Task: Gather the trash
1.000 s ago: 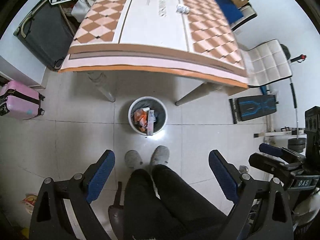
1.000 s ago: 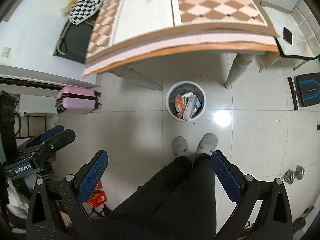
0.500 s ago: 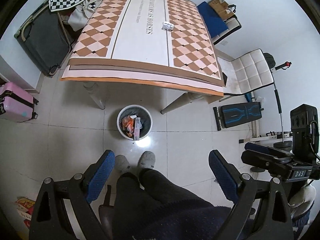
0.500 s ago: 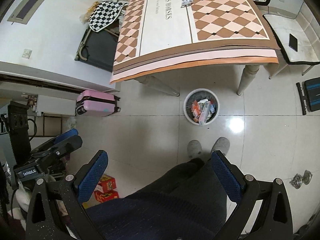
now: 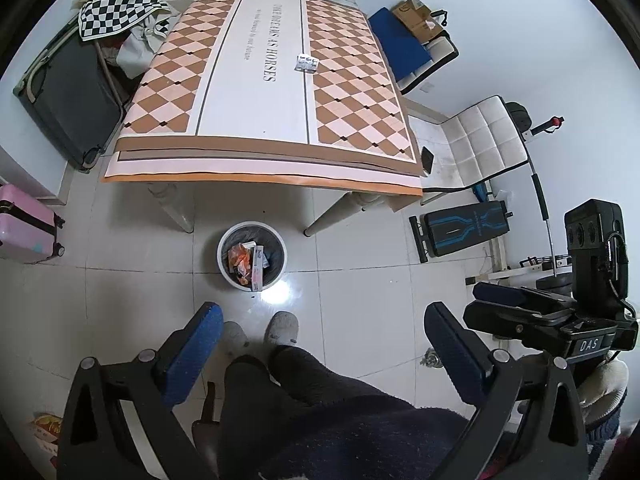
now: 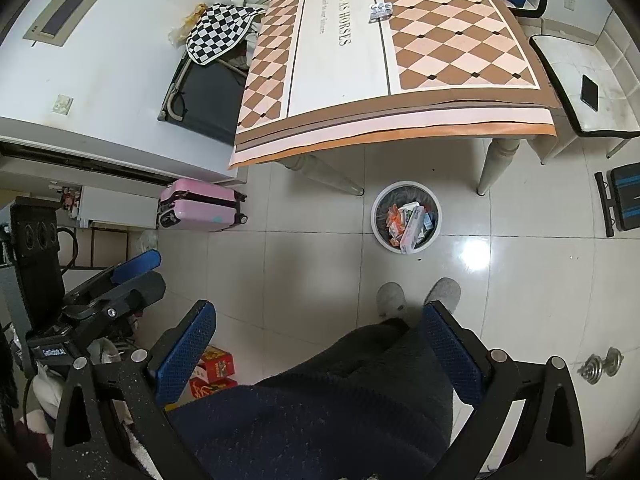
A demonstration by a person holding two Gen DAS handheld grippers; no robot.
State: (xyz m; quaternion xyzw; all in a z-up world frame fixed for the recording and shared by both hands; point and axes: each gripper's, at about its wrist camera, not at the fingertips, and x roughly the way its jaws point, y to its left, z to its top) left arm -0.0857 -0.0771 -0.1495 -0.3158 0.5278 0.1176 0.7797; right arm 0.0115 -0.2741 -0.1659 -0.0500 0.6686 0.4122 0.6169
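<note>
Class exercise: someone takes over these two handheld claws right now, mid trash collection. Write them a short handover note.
Left claw: jaws opening, nothing between them.
Right claw: open, empty.
Trash bin: on the floor by the table's front edge, already holding wrappers and a small box.
Foil blister pack: lies alone on the tablecloth, untouched.
Done: some trash binned.
Left: probably the blister pack; red boxes on the floor may also count, unclear.
</note>
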